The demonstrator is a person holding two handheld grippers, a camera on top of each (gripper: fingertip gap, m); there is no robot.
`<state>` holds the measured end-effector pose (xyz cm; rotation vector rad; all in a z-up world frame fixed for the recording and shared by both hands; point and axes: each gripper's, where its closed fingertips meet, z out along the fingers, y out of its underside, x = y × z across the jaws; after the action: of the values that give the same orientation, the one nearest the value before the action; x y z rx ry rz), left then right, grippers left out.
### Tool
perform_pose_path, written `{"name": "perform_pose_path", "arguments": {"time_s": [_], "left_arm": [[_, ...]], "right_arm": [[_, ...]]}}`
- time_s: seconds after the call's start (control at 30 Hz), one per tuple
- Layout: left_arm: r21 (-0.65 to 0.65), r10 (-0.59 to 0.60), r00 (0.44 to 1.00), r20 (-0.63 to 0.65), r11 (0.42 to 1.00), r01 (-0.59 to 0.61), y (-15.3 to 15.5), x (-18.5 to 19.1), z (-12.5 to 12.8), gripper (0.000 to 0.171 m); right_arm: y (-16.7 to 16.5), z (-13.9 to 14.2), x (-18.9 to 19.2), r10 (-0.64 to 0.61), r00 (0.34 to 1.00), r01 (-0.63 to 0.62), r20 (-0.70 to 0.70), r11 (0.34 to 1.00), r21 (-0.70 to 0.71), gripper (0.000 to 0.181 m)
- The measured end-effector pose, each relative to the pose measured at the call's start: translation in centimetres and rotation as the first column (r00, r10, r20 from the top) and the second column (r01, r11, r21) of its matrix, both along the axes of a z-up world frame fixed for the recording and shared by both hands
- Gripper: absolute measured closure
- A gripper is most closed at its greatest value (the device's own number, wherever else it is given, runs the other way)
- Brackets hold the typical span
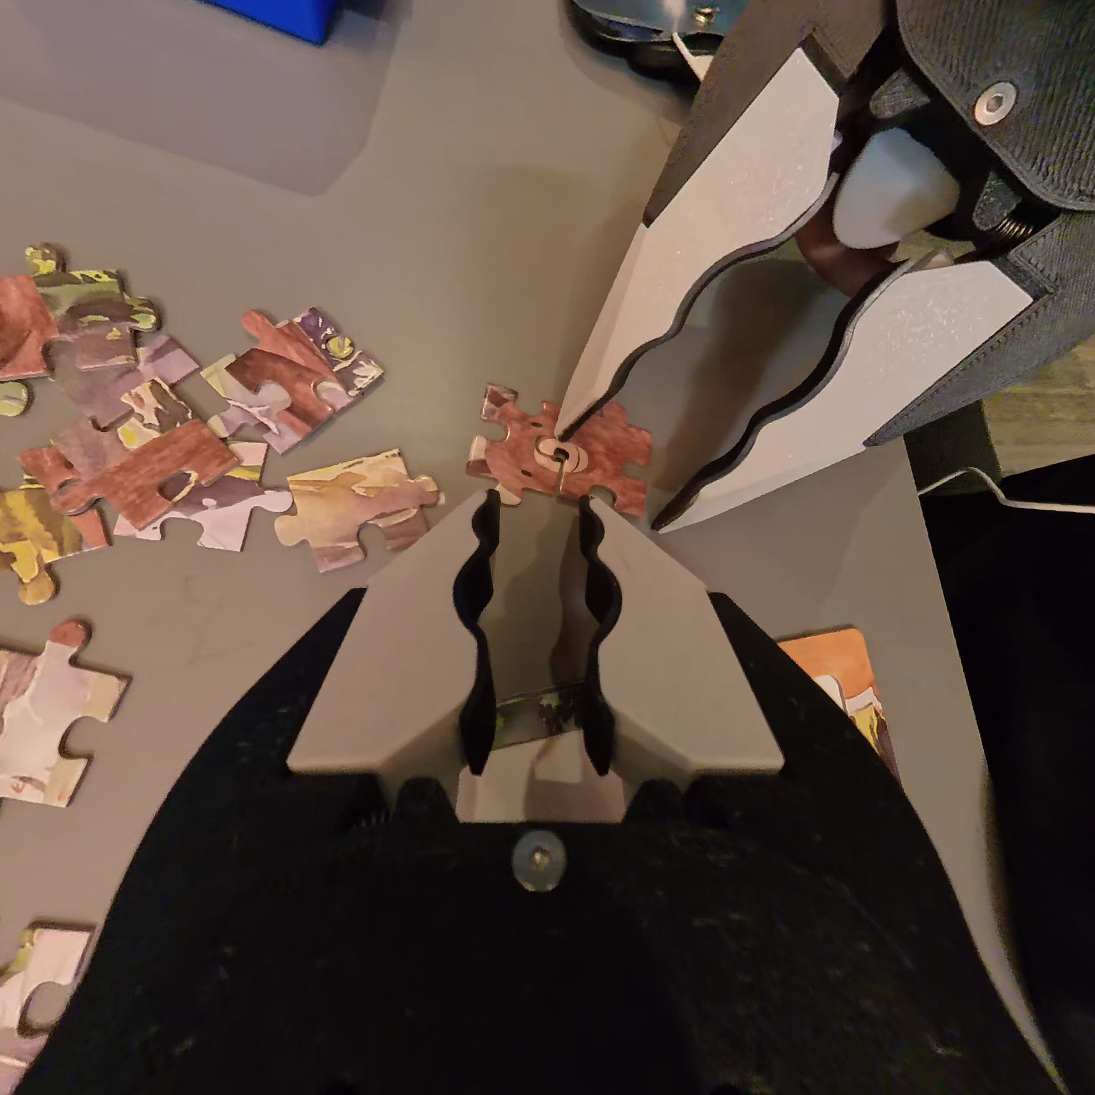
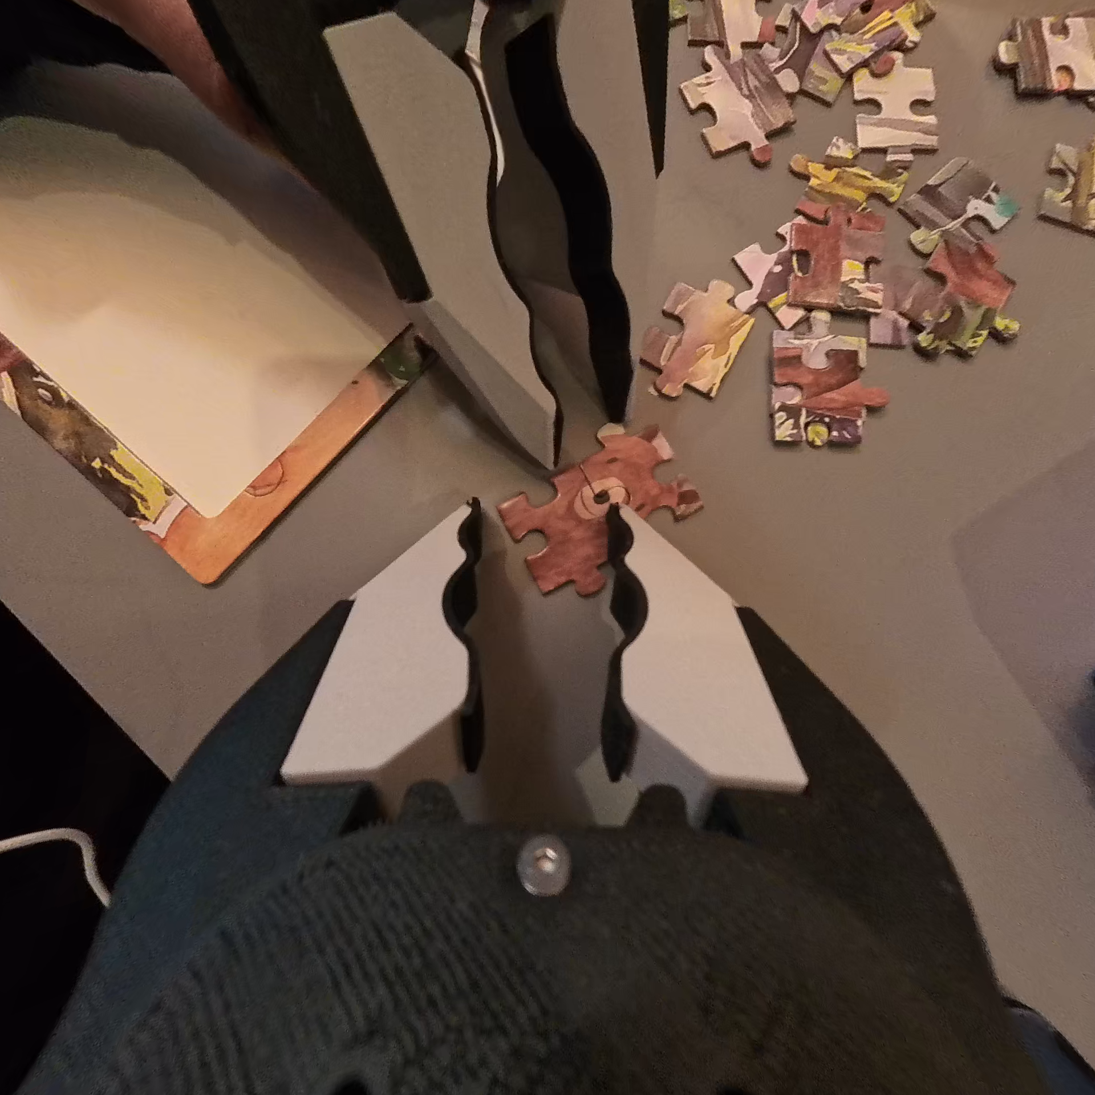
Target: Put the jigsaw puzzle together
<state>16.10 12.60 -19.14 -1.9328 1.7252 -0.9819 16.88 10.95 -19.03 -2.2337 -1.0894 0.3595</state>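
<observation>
Two brown puzzle pieces [image 1: 604,462], joined side by side, lie flat on the grey table; they also show in the right wrist view [image 2: 569,533]. My left gripper [image 1: 539,503] is open and empty, its tips just at the pair's near edge. It enters the right wrist view from above [image 2: 586,438]. My right gripper [image 2: 544,509] is open and empty, with one fingertip [image 2: 613,521] resting on the pair near its seam. It reaches in from the upper right in the left wrist view [image 1: 610,480]. Several loose pieces [image 1: 178,450] lie to the left, and show in the right wrist view too [image 2: 841,278].
The puzzle frame [image 2: 195,533], with an orange border and a pale bare inside, lies beside the left gripper; its corner [image 1: 829,669] shows in the left wrist view. A blue box [image 1: 278,18] stands at the far edge. The table edge [image 1: 924,533] runs close on the right.
</observation>
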Motion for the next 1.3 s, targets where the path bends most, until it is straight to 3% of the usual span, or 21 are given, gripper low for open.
{"name": "perform_pose_path", "arguments": {"time_s": [0.5, 1.1, 1.3], "left_arm": [[0.019, 0.027, 0.999, 0.037, 0.999, -0.028, 0.7, 0.5, 1.0, 0.145], [0.064, 0.013, 1.0, -0.007, 0.998, -0.013, 0.7, 1.1, 0.1, 0.146], [0.08, 0.021, 1.0, -0.006, 0.997, -0.021, 0.8, 0.6, 0.5, 0.146]], "right_arm": [[-0.3, 0.7, -0.4, 0.059, 0.998, -0.058, -0.013, 0.997, 0.046, 0.14], [-0.2, 0.0, -0.3, 0.07, 0.997, -0.07, -0.01, 0.997, 0.022, 0.139], [-0.3, 0.4, -0.4, 0.059, 0.995, -0.06, -0.082, 0.998, -0.003, 0.138]]}}
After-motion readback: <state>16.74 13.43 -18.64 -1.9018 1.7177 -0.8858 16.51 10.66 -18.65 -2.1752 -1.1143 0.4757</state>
